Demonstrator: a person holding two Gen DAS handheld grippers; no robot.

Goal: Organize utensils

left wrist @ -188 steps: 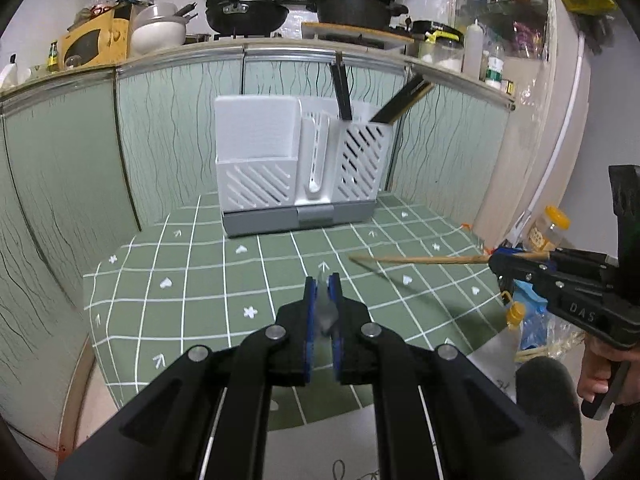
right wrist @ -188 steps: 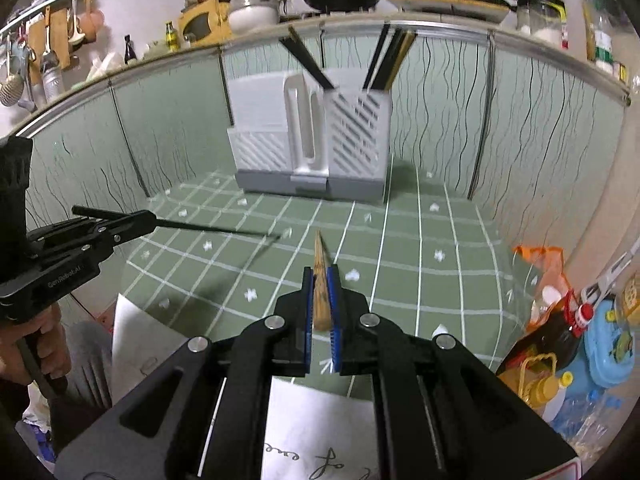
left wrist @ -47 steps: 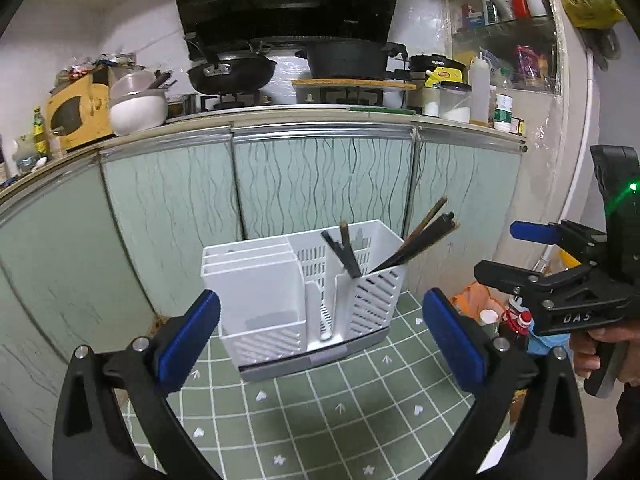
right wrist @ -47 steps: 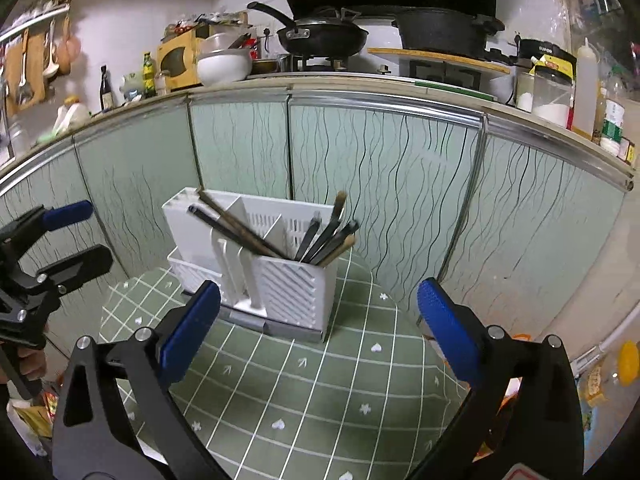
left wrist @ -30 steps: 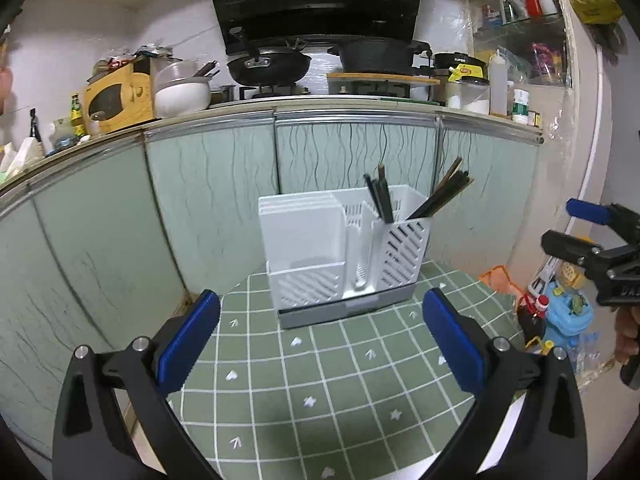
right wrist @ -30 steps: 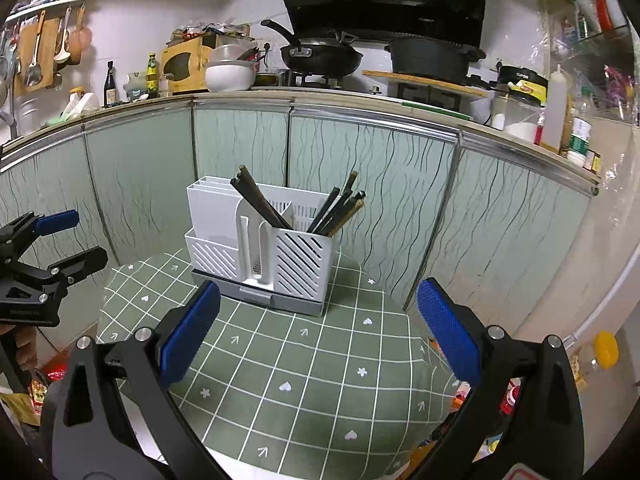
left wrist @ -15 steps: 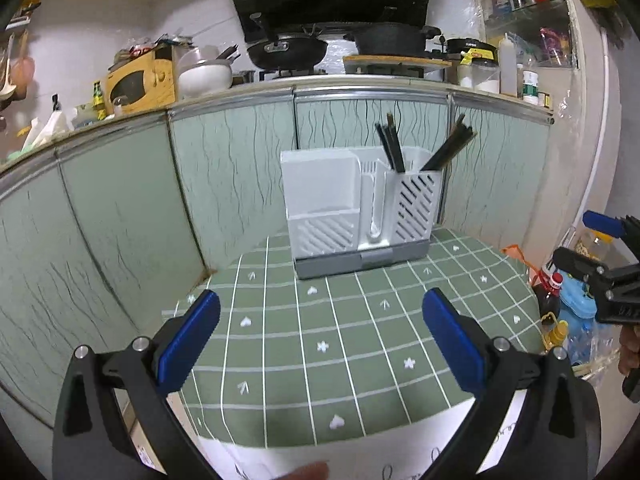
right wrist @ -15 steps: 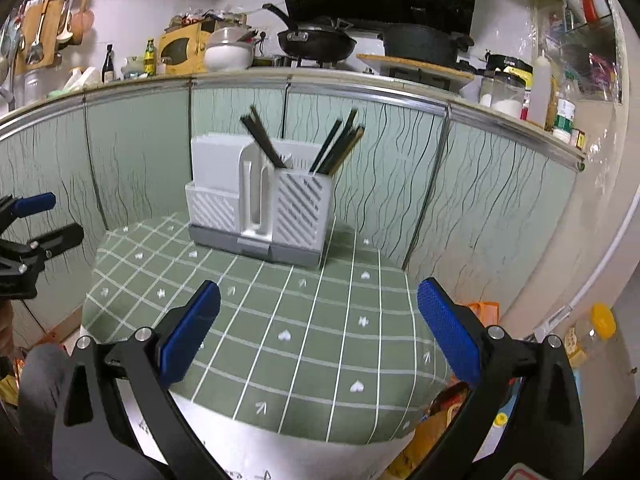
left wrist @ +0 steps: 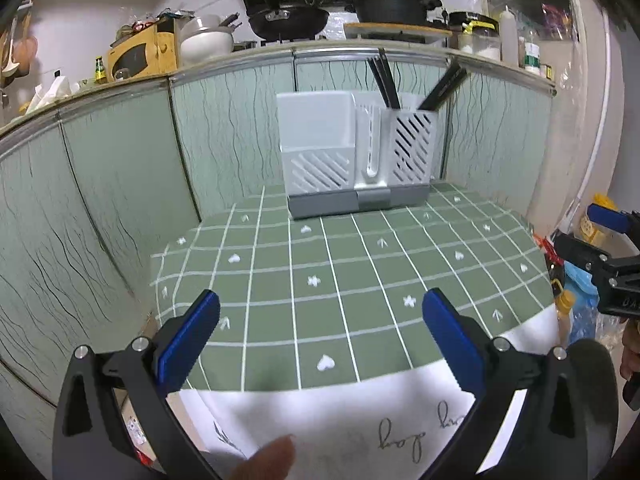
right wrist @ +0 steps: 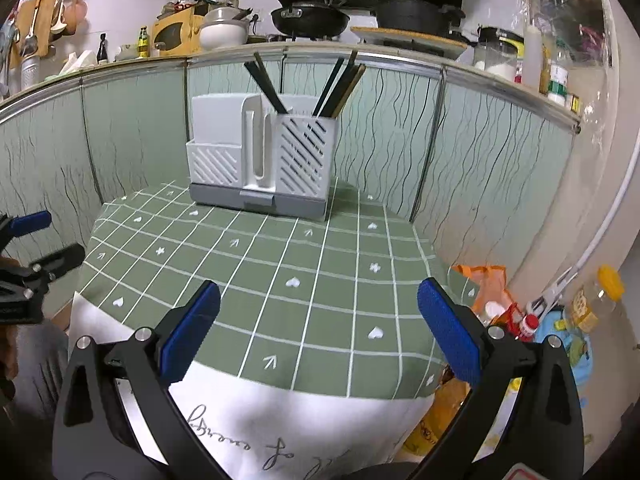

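Note:
A white slotted utensil holder [left wrist: 356, 156] on a grey base stands at the far edge of the green checked tablecloth [left wrist: 344, 276]. It also shows in the right wrist view [right wrist: 264, 156]. Several dark chopsticks [right wrist: 336, 84] stand in its right compartment, leaning both ways; they also show in the left wrist view [left wrist: 386, 78]. My left gripper [left wrist: 320, 336] is open and empty above the table's near edge. My right gripper [right wrist: 318, 326] is open and empty, also at the near edge. Each gripper appears at the side of the other's view.
Green wavy-patterned panels [left wrist: 120, 168] wall the table at the back and left. A counter above holds pans [right wrist: 310, 16] and jars. Bottles and bags [right wrist: 560, 320] crowd the floor at the right. White paper with writing [right wrist: 280, 432] hangs over the near table edge.
Both grippers have pulled back and down from the holder, which now looks farther off. About six seconds ago each was shut on a chopstick; both stand open and empty now.

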